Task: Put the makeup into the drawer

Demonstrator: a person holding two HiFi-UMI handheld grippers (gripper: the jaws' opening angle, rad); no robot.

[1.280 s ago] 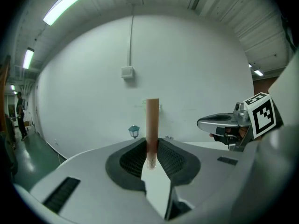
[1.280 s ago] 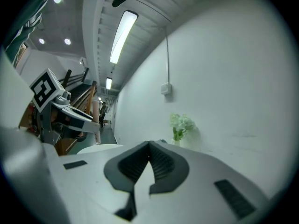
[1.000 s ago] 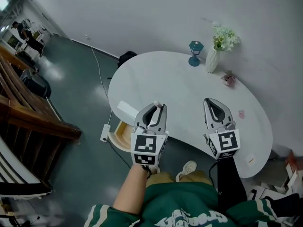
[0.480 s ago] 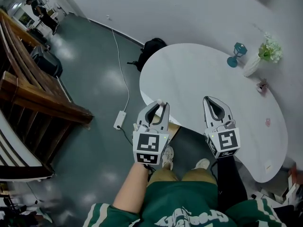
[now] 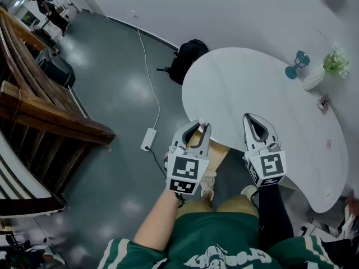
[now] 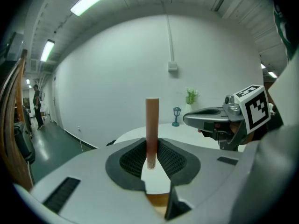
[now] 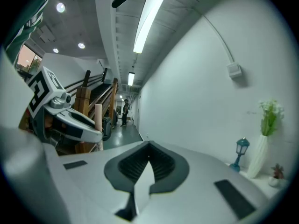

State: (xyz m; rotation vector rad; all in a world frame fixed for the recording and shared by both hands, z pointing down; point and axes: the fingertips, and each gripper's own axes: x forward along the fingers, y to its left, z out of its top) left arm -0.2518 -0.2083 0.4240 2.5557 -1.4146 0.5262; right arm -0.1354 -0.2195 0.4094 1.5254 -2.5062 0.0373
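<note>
makeup tube [image 6: 152, 125]: reddish-brown
table [image 5: 247, 83]: white
lantern ornament [image 5: 297, 65]: teal
backpack [image 5: 190, 58]: black
floor [image 5: 112, 100]: dark grey-green
shorts [image 5: 224, 234]: green, white print

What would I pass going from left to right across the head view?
Wooden beams → power strip → left gripper, gripping a tube → right gripper → blue lantern → vase.

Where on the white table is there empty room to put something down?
The big rounded end of the table, up to the teal lantern, is bare. It is crowded by the wall, around the lantern and flower vase.
</note>
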